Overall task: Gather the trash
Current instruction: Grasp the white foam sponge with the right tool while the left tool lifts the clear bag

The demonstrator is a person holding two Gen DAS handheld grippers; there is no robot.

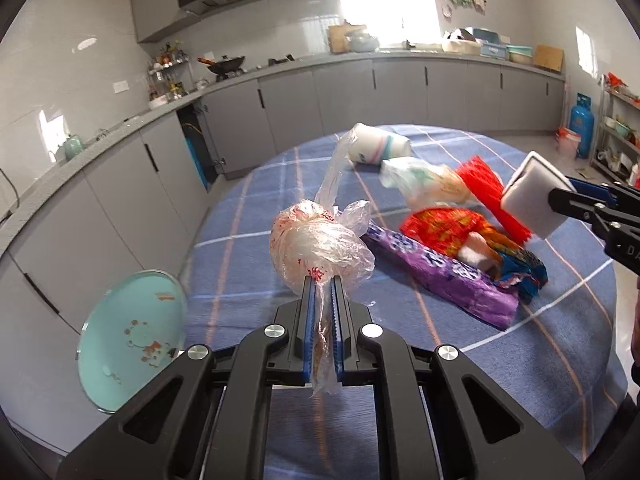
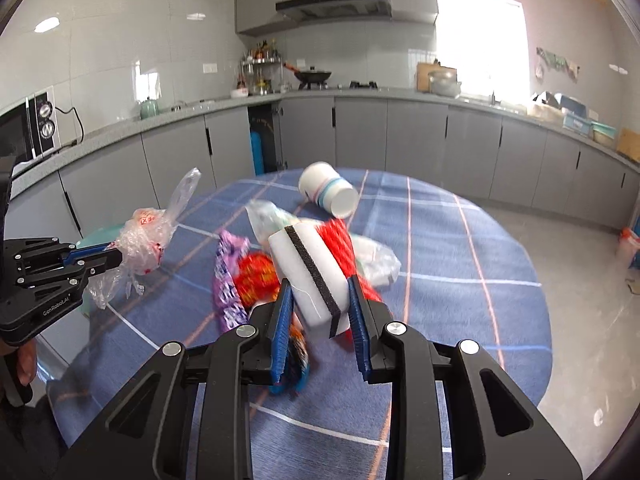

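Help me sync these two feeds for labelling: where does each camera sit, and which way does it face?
Left wrist: rides the left gripper, facing across the round table toward the kitchen counter; its fingers clamp a crumpled plastic bag; the right gripper enters at right.
Right wrist: rides the right gripper, facing the stove wall; its fingers hold a white foam block; the left gripper enters at left.
Shared: tipped paper cup, purple wrapper.

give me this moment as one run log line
left gripper: shut on plastic bag | right gripper: shut on white foam block | both lifted over table
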